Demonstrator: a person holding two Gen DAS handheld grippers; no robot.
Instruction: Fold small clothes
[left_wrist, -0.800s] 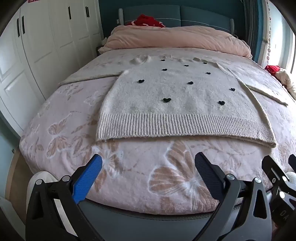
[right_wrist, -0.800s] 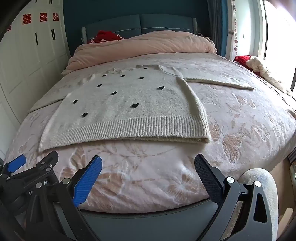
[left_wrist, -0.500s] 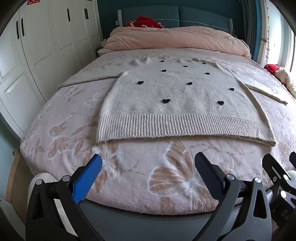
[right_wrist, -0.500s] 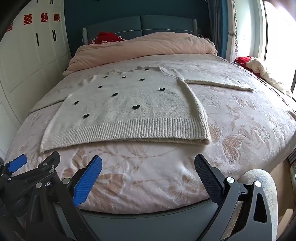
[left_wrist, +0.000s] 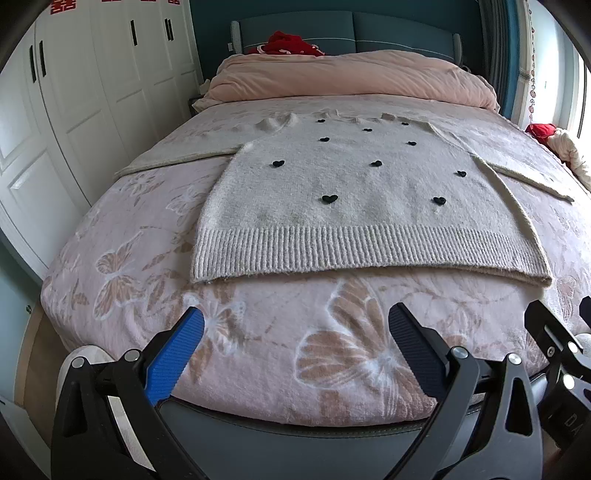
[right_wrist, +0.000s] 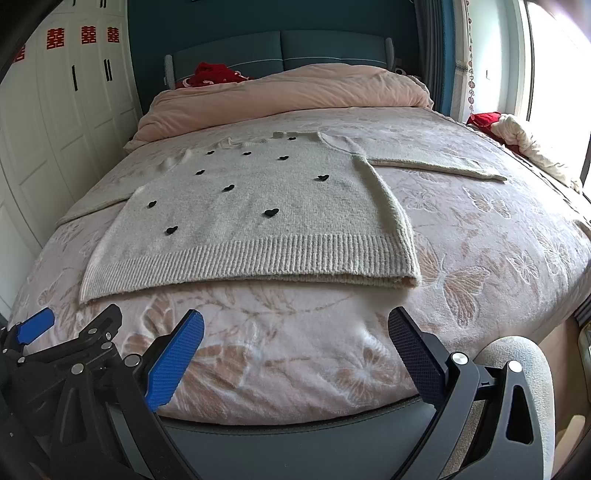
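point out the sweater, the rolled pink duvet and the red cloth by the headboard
sweater (left_wrist: 354, 206), left wrist view, middle of its front
rolled pink duvet (left_wrist: 351, 79), left wrist view, middle of the roll
red cloth (right_wrist: 212, 74), right wrist view, its top folds

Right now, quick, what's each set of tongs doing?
Left tongs: open, holding nothing, short of the sweater.
Right tongs: open, holding nothing.

A bed (left_wrist: 258, 369) with a pink butterfly-print cover carries a cream sweater (left_wrist: 362, 206) laid flat, sleeves spread to both sides, ribbed hem toward the foot. A pink duvet (left_wrist: 351, 77) lies bunched at the head, touching a red cloth (left_wrist: 288, 40).
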